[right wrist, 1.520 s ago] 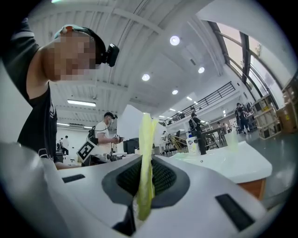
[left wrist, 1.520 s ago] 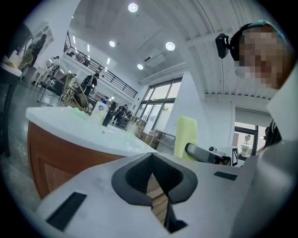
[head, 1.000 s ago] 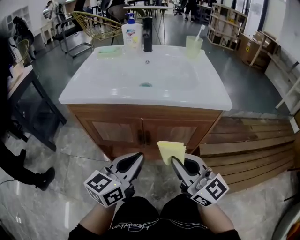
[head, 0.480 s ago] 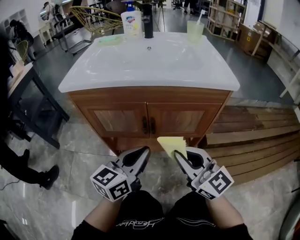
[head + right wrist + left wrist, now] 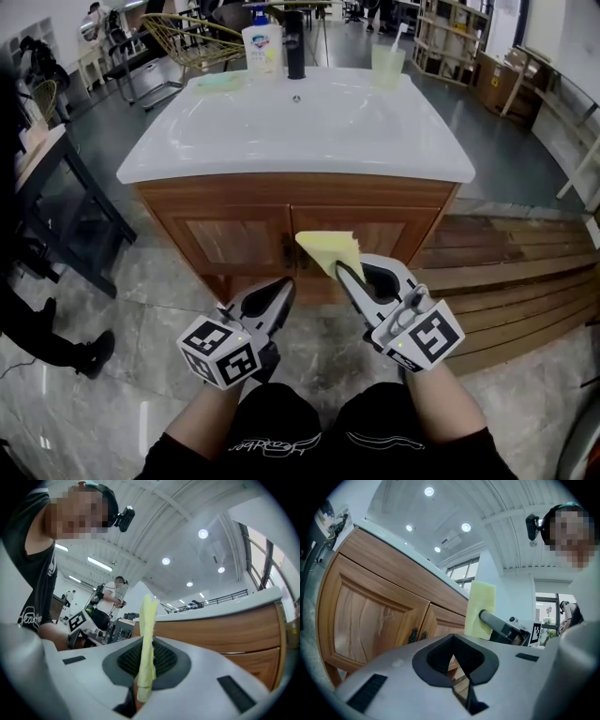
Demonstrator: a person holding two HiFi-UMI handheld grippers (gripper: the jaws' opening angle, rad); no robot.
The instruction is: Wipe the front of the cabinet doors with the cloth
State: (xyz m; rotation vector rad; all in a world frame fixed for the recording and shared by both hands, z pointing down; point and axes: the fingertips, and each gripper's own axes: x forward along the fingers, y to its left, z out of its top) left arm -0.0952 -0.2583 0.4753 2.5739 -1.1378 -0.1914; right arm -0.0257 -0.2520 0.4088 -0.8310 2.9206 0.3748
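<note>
A wooden cabinet with two doors [image 5: 230, 240] stands under a white basin top [image 5: 281, 150]; dark handles [image 5: 287, 253] sit where the doors meet. My right gripper [image 5: 339, 269] is shut on a folded yellow cloth [image 5: 328, 249], held up in front of the right door [image 5: 389, 234]; the cloth [image 5: 147, 641] stands edge-on between the jaws. My left gripper [image 5: 286, 285] hangs lower, short of the left door, jaws shut with nothing in them. In the left gripper view the doors [image 5: 375, 616] and the cloth [image 5: 480, 609] show ahead.
On the basin top stand a soap bottle [image 5: 262, 47], a black tap [image 5: 296, 45] and a cup with a toothbrush [image 5: 387, 64]. A dark table [image 5: 47, 187] stands left, wooden planks [image 5: 506, 272] lie right. A person's foot [image 5: 94, 352] is at the left.
My right gripper has lifted the yellow cloth up and forward, from below the doors to in front of the right door. The left gripper has barely moved.
</note>
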